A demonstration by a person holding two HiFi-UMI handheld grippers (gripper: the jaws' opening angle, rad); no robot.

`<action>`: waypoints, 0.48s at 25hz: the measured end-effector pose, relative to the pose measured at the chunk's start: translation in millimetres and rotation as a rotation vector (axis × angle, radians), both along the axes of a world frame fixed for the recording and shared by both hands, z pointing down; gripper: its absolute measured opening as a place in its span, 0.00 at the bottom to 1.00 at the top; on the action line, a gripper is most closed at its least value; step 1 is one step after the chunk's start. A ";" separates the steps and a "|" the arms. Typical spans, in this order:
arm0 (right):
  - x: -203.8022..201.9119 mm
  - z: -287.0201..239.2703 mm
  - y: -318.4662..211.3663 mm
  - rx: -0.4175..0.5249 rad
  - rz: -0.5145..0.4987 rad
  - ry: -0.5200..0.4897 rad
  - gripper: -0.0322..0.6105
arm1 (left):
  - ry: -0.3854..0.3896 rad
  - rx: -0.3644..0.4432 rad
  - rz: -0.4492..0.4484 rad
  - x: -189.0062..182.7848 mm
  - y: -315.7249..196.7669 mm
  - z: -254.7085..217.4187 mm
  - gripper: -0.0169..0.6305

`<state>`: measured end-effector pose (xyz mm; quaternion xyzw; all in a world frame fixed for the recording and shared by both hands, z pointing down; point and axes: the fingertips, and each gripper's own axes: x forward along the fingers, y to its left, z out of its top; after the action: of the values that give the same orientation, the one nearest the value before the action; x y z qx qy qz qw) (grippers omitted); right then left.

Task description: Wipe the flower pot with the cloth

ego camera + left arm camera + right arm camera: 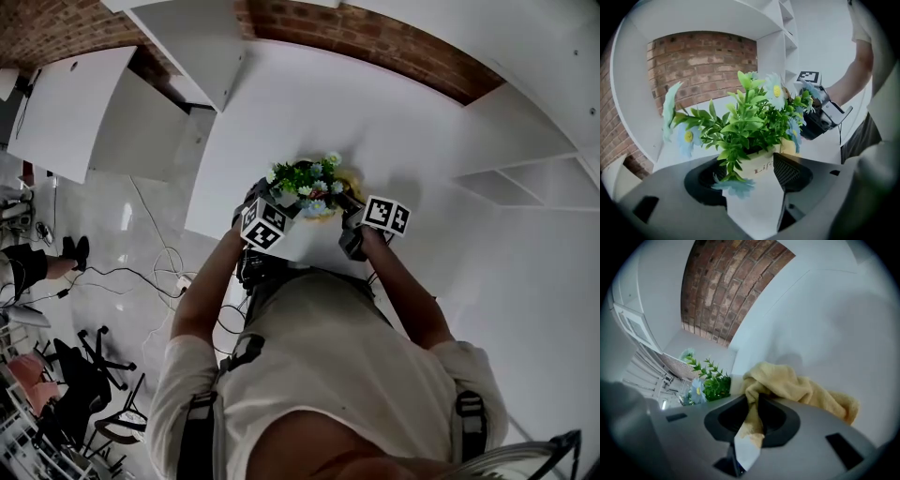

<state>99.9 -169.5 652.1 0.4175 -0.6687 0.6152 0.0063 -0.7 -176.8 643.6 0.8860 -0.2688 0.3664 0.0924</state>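
- Yellow cloth (797, 387) is pinched by one thin fold in the right tongs (749, 425), whose jaws are drawn nearly together on it. Most of it is bunched loose ahead of the jaws.
- The pot (761, 165) is stood on the white table (394, 122), close to the near edge in front of the person. It is straddled by the left tongs (749, 172), whose jaws are spread to their widest and are not seen to press on it.
- Because the pot is straddled but not clamped, it is judged likely to be pushed or spun by the first wipe. A slide toward the near edge, or a tip-over, could be caused by that.
- If the left tongs are closed off-centre or too high, the pot could be squeezed out sideways.
- Leaves of the plant (750, 122) are hung over the left pad and could be trapped against the pot's wall, so that the hold is weakened.
- As only a thin fold is held, the cloth could be dragged out of the jaws when it is rubbed hard.
- The loose bulk could be snagged on the stems and the pot pulled over with it.
- Both tongs are set close around the pot, so a knock between them is possible.
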 end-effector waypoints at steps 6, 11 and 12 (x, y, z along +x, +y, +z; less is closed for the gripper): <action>-6.9 9.1 19.4 -0.019 0.020 0.032 0.16 | 0.007 0.028 -0.159 -2.5 13.9 2.7 0.51; -30.8 14.7 46.6 -0.048 -0.041 0.035 0.16 | -0.002 0.056 -0.161 -5.2 22.7 3.6 0.51; -36.4 15.9 51.3 -0.053 -0.056 0.036 0.16 | -0.003 0.055 -0.148 -5.8 24.2 3.6 0.51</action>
<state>63.5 -118.2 668.1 0.4096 -0.6634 0.6245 0.0466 -6.5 -152.6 647.2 0.8654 -0.3435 0.3525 0.0943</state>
